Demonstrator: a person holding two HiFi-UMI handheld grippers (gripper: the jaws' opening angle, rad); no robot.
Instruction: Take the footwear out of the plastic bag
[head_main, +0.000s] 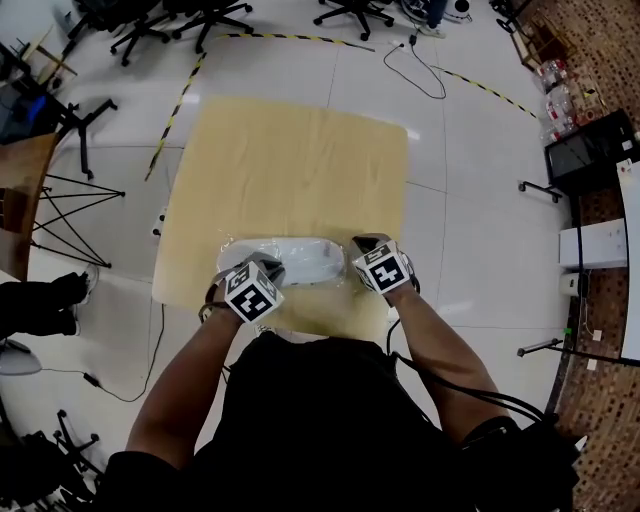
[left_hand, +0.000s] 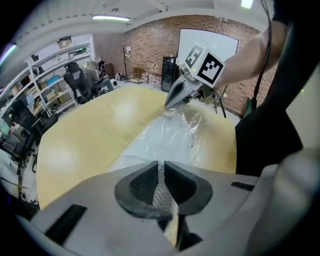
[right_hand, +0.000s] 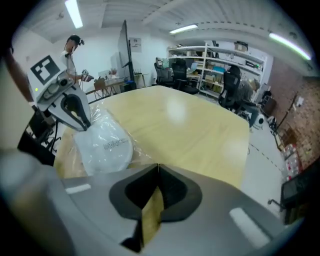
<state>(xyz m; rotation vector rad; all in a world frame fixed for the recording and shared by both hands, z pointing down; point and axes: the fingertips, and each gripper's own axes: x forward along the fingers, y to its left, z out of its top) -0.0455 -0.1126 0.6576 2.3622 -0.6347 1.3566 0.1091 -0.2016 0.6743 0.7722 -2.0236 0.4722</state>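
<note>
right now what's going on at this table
A person stands over a wooden table with a gripper in each hand, working on a clear plastic bag near its close edge. The white footwear is inside the bag, not yet out. The left gripper is at one end with its jaws slightly apart; the right gripper is at the other end, jaws closed, tip against the crinkled plastic. Whether it pinches the plastic is unclear.
</note>
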